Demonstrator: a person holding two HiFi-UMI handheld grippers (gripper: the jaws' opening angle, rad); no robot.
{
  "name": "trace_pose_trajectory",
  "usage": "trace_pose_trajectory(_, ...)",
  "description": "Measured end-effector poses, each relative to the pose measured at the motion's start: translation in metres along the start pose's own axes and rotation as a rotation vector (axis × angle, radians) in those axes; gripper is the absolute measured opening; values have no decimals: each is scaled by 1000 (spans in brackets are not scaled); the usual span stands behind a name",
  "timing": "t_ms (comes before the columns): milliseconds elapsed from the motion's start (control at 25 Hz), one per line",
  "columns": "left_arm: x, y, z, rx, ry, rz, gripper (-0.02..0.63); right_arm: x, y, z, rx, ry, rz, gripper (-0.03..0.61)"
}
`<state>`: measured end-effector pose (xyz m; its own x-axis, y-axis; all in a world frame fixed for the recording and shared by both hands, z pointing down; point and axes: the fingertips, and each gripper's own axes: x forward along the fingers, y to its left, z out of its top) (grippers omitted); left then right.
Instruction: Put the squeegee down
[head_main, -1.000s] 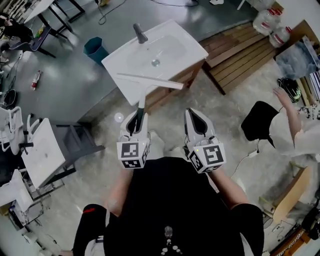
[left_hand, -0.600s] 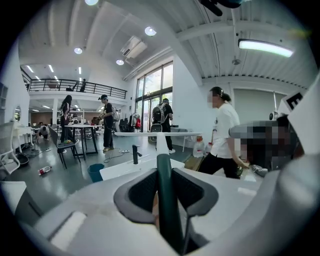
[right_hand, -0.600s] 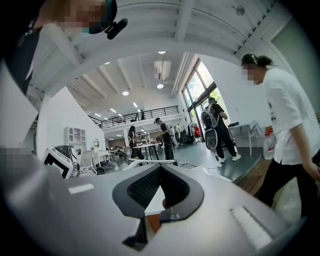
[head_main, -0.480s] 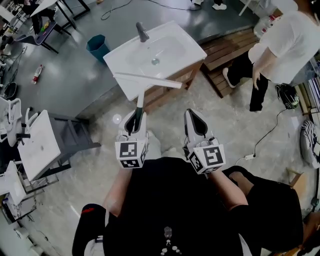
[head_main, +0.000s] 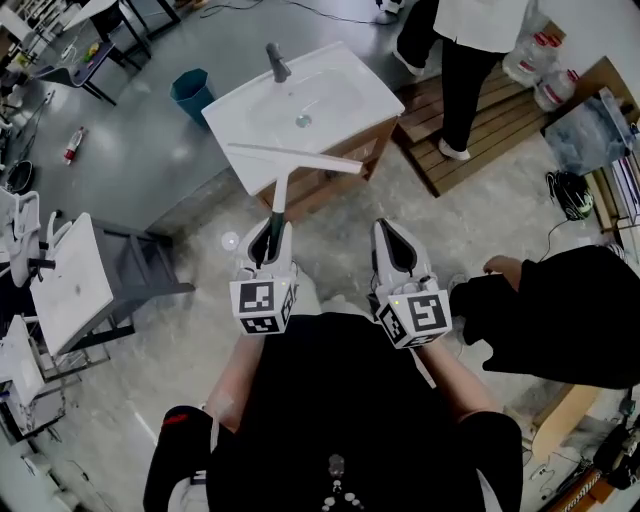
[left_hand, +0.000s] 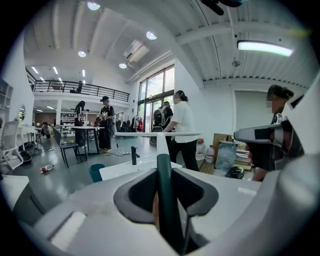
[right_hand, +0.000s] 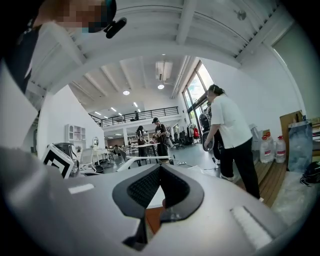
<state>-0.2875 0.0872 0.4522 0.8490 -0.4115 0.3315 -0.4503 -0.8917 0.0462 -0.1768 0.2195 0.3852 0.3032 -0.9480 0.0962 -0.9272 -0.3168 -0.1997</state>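
The squeegee (head_main: 292, 157) has a long white blade and a dark green handle (left_hand: 164, 200). My left gripper (head_main: 269, 230) is shut on the handle and holds the squeegee level in the air. Its blade hangs across the front edge of the white sink (head_main: 350, 92). In the left gripper view the blade (left_hand: 157, 134) stands crosswise beyond the left gripper (left_hand: 162, 172). My right gripper (head_main: 393, 228) floats beside the left one, shut with nothing in it. In its own view the right gripper (right_hand: 160, 167) has its fingertips together.
The sink has a dark faucet (head_main: 278, 64) and stands on a wooden cabinet. A blue bin (head_main: 190, 96) is to its left and a wooden pallet (head_main: 500, 100) to its right. A person in white (head_main: 462, 50) stands on the pallet. A dark-clothed person (head_main: 560, 320) crouches close on my right. White tables (head_main: 70, 285) stand at the left.
Both grippers keep their pose and grip while drifting slightly toward the sink. The person in white has walked left along the pallet. A dark-clothed person has come in at the right.
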Motion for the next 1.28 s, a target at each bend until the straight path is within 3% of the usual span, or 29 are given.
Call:
trace_pose_trajectory(600, 21, -19, 1, 13, -2, -29, 104, -12, -26, 4, -16, -8, -40, 2)
trace_pose_trajectory(1280, 104, -6, 16, -17, 27, -33, 104, 48, -74, 2, 2, 40, -62, 2)
